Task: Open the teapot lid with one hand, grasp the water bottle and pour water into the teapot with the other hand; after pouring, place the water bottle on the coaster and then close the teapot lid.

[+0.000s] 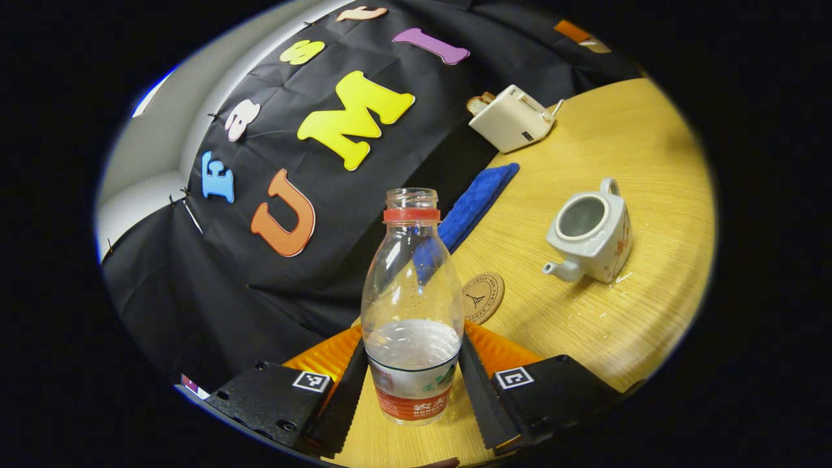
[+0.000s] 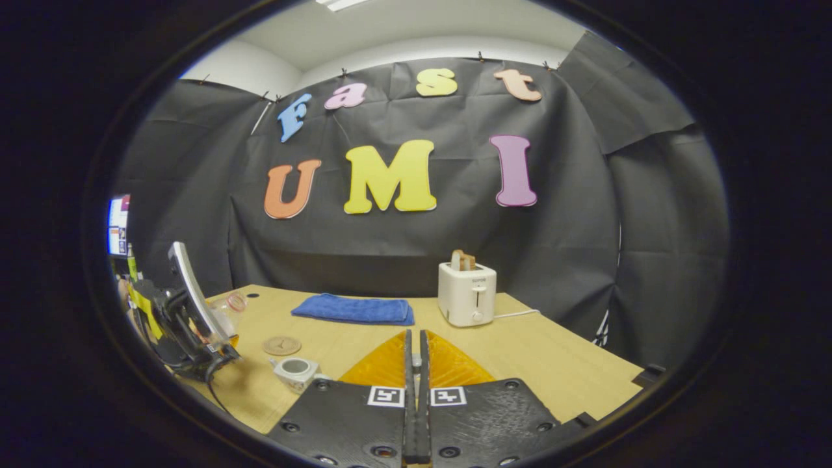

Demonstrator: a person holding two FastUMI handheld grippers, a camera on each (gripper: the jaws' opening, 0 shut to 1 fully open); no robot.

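Gripping the water bottle (image 1: 412, 305) between both fingers, the left gripper (image 1: 412, 383) holds it upright above the desk (image 1: 624, 149), cap off and partly filled.

Beyond the bottle, the round coaster (image 1: 483, 298) lies flat on the desk, and the teapot (image 1: 590, 233) stands further in with its lid off and its spout toward the coaster. A folded blue cloth (image 1: 471, 207) lies along the desk's back edge beside the booth wall, and a white toaster (image 1: 513, 118) with bread in its slots sits near the back corner. Water drops dot the wood just beside the teapot. In the right gripper view, the right gripper (image 2: 416, 383) has its fingers pressed together; whether anything thin is held between them cannot be told. It hangs over the desk's near edge.
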